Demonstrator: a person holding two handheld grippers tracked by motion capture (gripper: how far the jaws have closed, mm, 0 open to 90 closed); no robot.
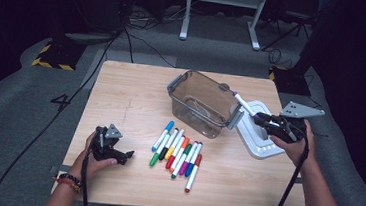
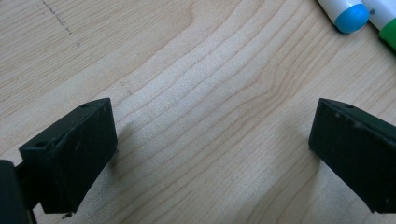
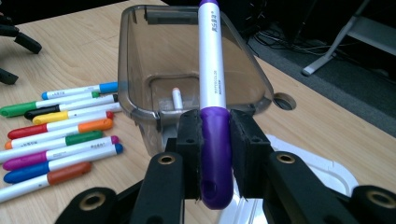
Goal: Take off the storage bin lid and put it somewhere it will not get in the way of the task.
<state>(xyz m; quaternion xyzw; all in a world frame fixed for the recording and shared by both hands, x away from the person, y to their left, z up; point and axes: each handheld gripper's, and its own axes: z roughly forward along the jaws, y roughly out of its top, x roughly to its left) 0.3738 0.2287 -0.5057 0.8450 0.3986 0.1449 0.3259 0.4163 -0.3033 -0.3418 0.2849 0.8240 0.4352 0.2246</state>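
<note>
Right gripper view shows the right gripper clamped on a purple marker at frame centre above the clear bin, while the left gripper rests wide open and empty on the desk.

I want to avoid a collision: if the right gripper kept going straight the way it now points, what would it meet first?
Probably the clear smoky plastic bin: the purple-capped white marker held in the right gripper points over its rim, though depth is unclear.
</note>
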